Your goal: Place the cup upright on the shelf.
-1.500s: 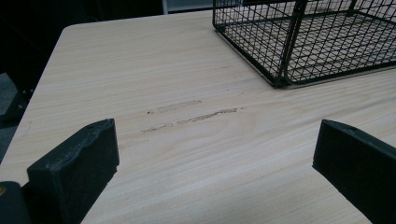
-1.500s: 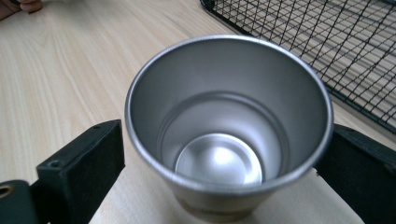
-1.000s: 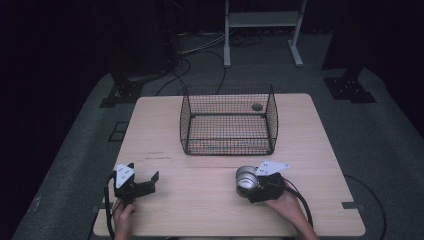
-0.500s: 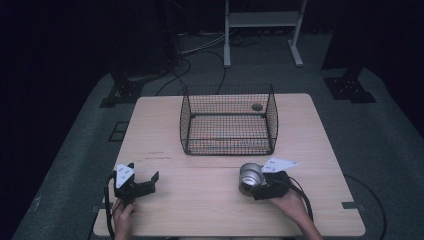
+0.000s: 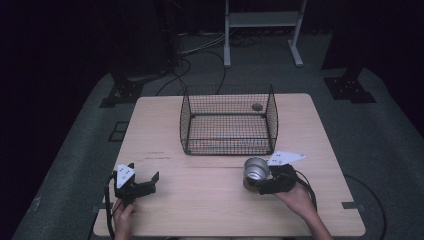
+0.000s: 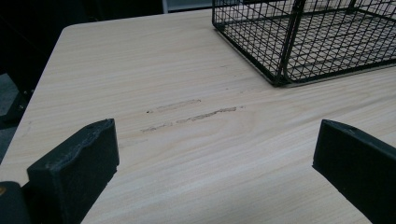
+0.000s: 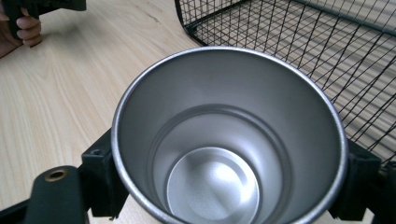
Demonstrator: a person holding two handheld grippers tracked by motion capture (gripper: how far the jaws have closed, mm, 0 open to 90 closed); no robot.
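A shiny steel cup (image 5: 256,172) is held at the table's front right, just in front of the wire basket's right corner. My right gripper (image 5: 254,183) is shut on it, one black jaw on each side of its wall. In the right gripper view the cup (image 7: 210,116) opens toward the camera and is empty, with the right gripper (image 7: 229,163) clamped around it. My left gripper (image 5: 143,171) rests at the front left, open. In the left gripper view the left gripper (image 6: 217,140) has only bare wood between its wide-apart jaws.
A black wire basket (image 5: 228,145) stands open-topped at the middle back of the wooden table (image 5: 160,125); it shows as the basket (image 6: 280,60) and the basket (image 7: 327,42) in the gripper views. A small dark round thing (image 5: 257,106) lies by its far right corner.
My right gripper has carried the cup a little to the right and forward, closer to the basket. The left gripper has stayed still.
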